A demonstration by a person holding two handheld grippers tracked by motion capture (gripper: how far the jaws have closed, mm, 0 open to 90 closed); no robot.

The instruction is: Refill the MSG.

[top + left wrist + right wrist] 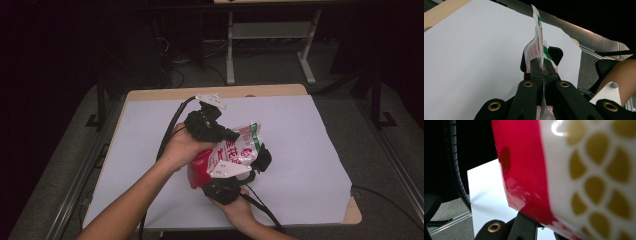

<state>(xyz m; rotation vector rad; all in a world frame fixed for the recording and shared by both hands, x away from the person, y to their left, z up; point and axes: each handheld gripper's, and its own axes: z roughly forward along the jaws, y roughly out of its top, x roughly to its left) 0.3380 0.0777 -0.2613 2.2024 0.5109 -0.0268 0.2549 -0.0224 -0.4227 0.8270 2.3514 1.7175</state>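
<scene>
Both grippers grip one crinkly red-and-white plastic snack bag, held up off the white sheet covering the wooden table. Left gripper: jaws together, pinching the bag's thin sealed edge, which stands up between the pads. Right gripper: jaws clamped on the bag's lower part; in its own view the red side with gold spots sits right against the lens.

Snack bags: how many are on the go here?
1. A red and white snack bag is held above the table's white sheet, pinched by the left gripper and the right gripper. None other visible.
</scene>
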